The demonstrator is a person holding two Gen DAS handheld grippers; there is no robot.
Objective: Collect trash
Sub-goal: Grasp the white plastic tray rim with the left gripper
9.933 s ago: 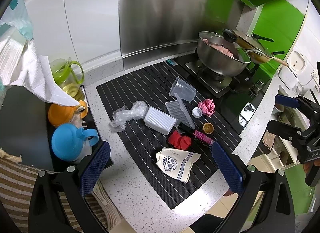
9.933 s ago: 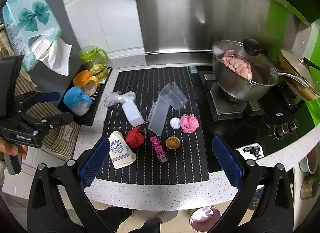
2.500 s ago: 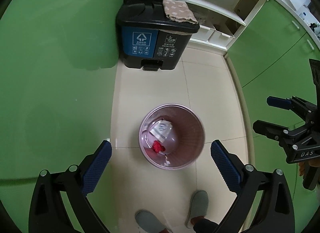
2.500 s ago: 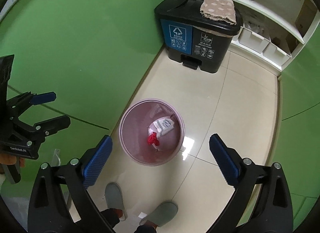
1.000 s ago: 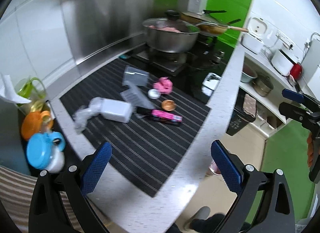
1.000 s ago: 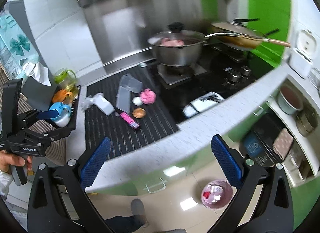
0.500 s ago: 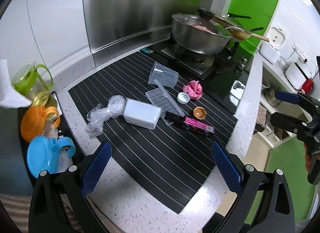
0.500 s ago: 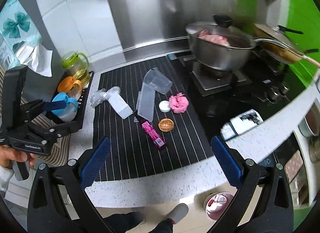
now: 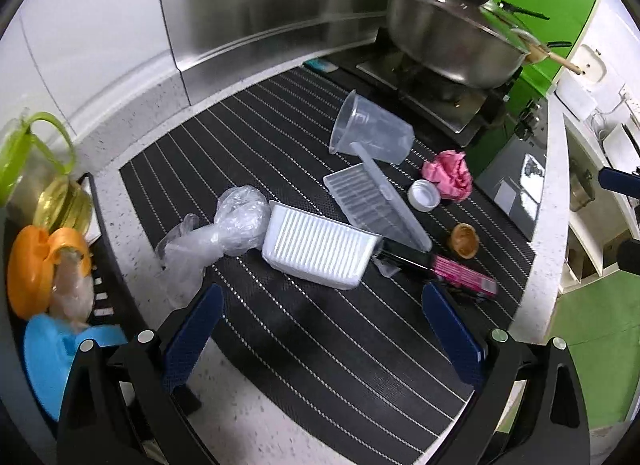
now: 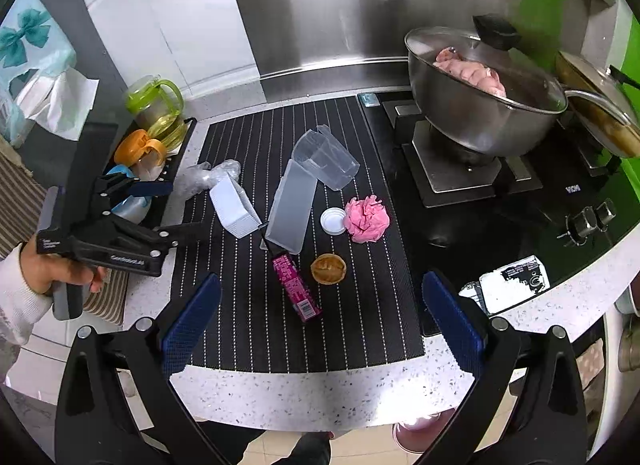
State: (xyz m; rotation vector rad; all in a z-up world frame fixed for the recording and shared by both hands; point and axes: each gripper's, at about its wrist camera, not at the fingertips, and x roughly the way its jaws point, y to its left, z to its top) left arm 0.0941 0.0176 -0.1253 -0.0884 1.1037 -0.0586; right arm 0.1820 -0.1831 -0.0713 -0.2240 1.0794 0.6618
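Note:
Trash lies on a black striped mat: a clear plastic bag, a white ribbed tray, a clear lidded box, a clear cup, a white cap, a pink paper ball, a brown cupcake liner and a pink wrapper. My left gripper is open and empty, just short of the white tray. My right gripper is open and empty above the pink wrapper. The left gripper shows there at the left.
A steel pot and a pan sit on the hob at the right. Coloured sippy cups stand in a black rack at the left. A pink bin shows below the counter edge.
Both grippers came back up from the floor bin to the counter and moved closer to the mat. The red scrap and the paper bag are gone from the mat.

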